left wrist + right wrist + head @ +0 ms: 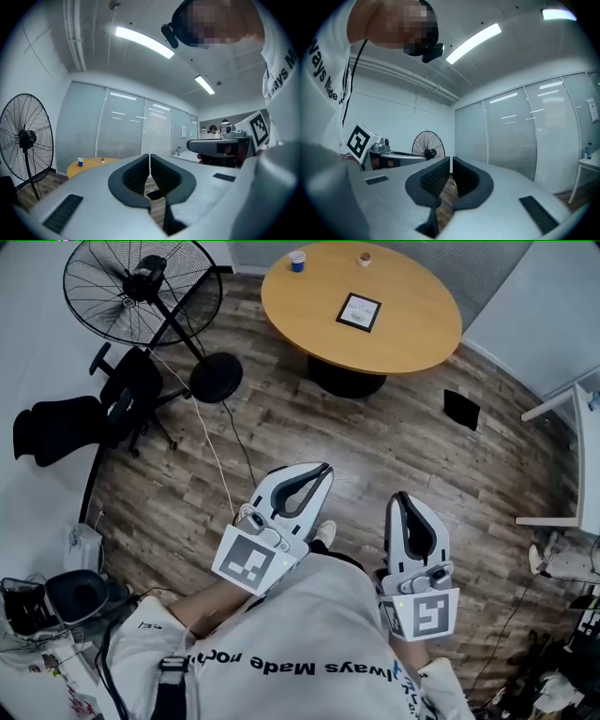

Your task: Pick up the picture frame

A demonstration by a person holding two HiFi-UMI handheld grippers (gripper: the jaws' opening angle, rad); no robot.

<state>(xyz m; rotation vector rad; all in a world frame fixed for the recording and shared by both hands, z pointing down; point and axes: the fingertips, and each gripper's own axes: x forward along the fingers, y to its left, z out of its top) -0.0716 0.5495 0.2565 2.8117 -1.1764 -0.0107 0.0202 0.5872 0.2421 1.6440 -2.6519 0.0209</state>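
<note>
The fingers [136, 176] of my left gripper [149, 158] are pressed together at the tips, with nothing between them. The fingers of my right gripper [451, 161] are together too, with only a thin line between them, and they hold nothing. Both grippers hang in the air close to the person's shirt [309, 624], over the wood floor [281, 427]. The frame [359, 311] lies flat on the round tabletop [412, 324], well apart from both grippers. A blue cup [297, 261] and a small brown thing [364, 258] stand at the far edge of the tabletop, apart from the frame. A big fan [141, 292] stands left of the tabletop. My left gripper view shows the cup, but I cannot make out the frame there.
</note>
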